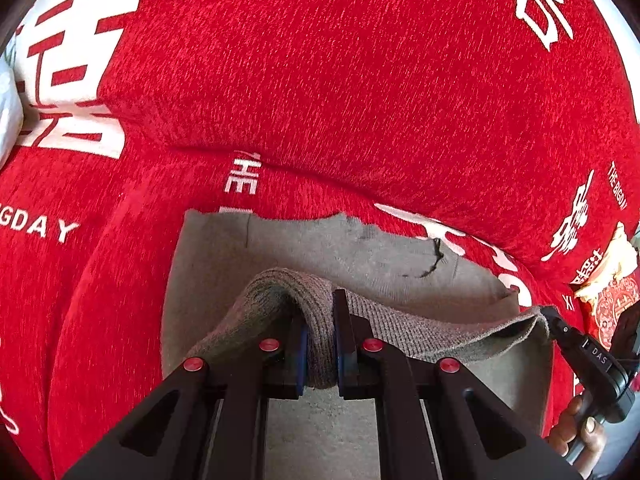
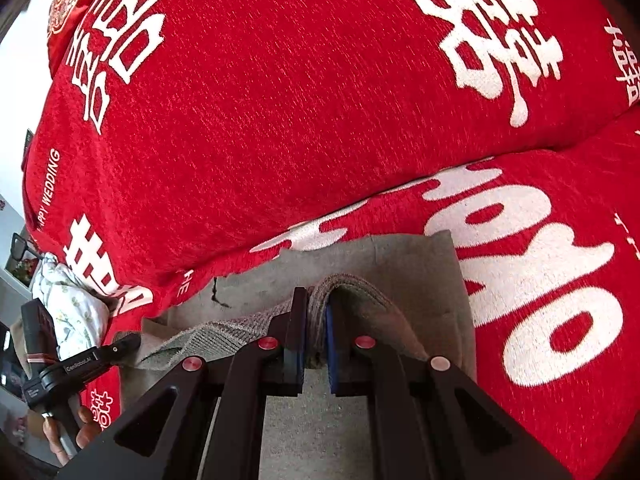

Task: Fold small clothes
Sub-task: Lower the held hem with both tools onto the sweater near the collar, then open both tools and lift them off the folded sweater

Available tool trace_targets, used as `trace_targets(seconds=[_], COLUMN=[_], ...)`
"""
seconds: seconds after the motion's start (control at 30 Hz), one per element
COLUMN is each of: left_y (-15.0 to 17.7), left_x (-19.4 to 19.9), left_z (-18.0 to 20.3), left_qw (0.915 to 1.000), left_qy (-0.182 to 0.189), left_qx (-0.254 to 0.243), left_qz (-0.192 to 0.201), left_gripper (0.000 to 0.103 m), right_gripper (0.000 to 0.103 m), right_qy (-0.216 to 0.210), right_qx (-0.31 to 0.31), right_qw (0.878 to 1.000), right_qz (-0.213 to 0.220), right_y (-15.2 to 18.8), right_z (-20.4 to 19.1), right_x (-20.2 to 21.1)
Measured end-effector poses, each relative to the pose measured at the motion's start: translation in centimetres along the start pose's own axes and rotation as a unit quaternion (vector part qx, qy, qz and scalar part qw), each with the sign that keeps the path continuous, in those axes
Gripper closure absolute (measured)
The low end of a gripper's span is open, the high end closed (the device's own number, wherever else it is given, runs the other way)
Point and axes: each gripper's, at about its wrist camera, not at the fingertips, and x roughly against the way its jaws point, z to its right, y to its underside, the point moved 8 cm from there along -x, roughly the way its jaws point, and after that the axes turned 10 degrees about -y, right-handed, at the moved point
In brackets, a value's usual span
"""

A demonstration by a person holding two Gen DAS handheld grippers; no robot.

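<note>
A small grey garment lies on a red sofa seat. Its ribbed knit hem is lifted and stretched between both grippers. My left gripper is shut on the hem's left end. My right gripper is shut on the hem's right end; in the left wrist view it shows at the right. The left gripper shows at the left of the right wrist view. The garment's flat body lies under the raised hem, with a dark thread on it.
The red sofa back cushion with white lettering rises just behind the garment. A floral white cloth lies at the sofa's left end. A red and cream patterned item sits at the right.
</note>
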Motion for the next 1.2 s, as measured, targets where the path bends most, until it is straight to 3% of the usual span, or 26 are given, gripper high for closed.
trace_targets(seconds=[0.5, 0.83, 0.93, 0.97, 1.0, 1.03, 1.07, 1.1, 1.17, 1.2], left_y=[-2.1, -1.4, -1.3, -1.3, -1.2, -1.1, -1.2, -1.3, -1.9, -2.1], left_x=[-3.2, -6.6, -7.3, -7.5, -7.7, -7.8, -7.7, -7.6, -6.6, -6.2], left_z=[0.3, -0.2, -0.4, -0.5, -0.6, -0.8, -0.8, -0.9, -1.7, -2.1], left_qw=[0.9998, 0.9981, 0.995, 0.9929, 0.9903, 0.9853, 0.9803, 0.9759, 0.9732, 0.9747], left_qy=[0.002, 0.016, 0.045, 0.059, 0.073, 0.095, 0.12, 0.14, 0.151, 0.147], left_qx=[0.013, 0.024, 0.042, 0.052, 0.063, 0.081, 0.098, 0.113, 0.14, 0.141], left_qz=[-0.014, -0.055, -0.079, -0.089, -0.1, -0.117, -0.123, -0.124, -0.102, -0.092], left_gripper=[0.092, 0.091, 0.091, 0.09, 0.089, 0.072, 0.062, 0.045, 0.038, 0.03], right_gripper=[0.094, 0.094, 0.082, 0.065, 0.04, 0.03, 0.024, 0.024, 0.024, 0.024], right_qy=[0.02, 0.045, 0.035, 0.034, 0.035, 0.042, 0.048, 0.051, 0.05, 0.049], right_qx=[-0.02, 0.002, -0.015, -0.019, -0.021, -0.02, -0.014, -0.006, -0.001, 0.001], right_qw=[1.0, 0.999, 0.999, 0.999, 0.999, 0.999, 0.999, 0.999, 0.999, 0.999], right_qz=[-0.003, -0.026, -0.021, -0.02, -0.019, -0.01, 0.001, 0.009, 0.006, 0.007], right_y=[-0.9, -0.7, -1.0, -1.2, -1.3, -1.5, -1.8, -2.0, -2.0, -2.0], right_z=[2.1, 2.7, 3.1, 3.2, 3.2, 3.3, 3.3, 3.1, 2.9, 2.7], right_x=[-2.8, -5.5, -5.5, -5.5, -5.4, -5.1, -4.8, -4.4, -4.1, -3.8])
